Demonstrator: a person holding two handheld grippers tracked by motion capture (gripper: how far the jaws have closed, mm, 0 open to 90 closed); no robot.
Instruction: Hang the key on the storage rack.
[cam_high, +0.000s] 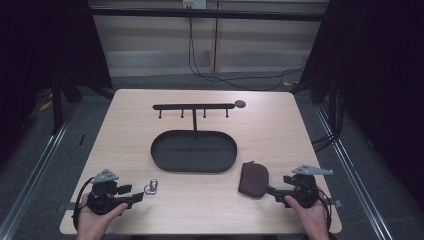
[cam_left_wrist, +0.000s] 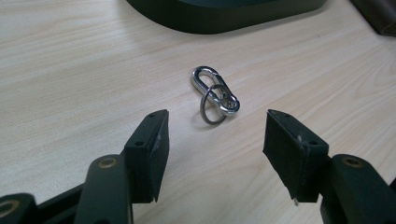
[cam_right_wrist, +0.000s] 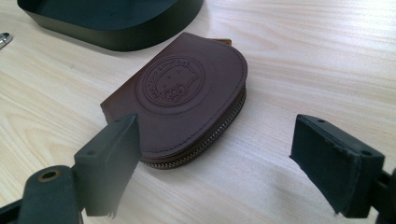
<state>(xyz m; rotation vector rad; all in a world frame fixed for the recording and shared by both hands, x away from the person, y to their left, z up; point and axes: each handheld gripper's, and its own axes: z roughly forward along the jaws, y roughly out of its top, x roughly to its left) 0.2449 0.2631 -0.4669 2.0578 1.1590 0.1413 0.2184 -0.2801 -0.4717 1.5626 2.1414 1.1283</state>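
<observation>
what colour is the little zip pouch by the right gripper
Dark brown pouch with a round embossed emblem; the right gripper view shows it best.

the carabiner (cam_left_wrist: 215, 94) lies on the table (cam_high: 270, 120) just ahead of the left gripper (cam_left_wrist: 215, 149), between its jaw tips' line. the pouch (cam_right_wrist: 184, 95) lies just ahead of the right gripper (cam_right_wrist: 217, 158). the tray (cam_high: 194, 151) sits beyond both, the hook rack (cam_high: 194, 106) behind it.

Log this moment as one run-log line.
left gripper: open, facing silver carabiner clip | right gripper: open, facing brown leather zip pouch
</observation>
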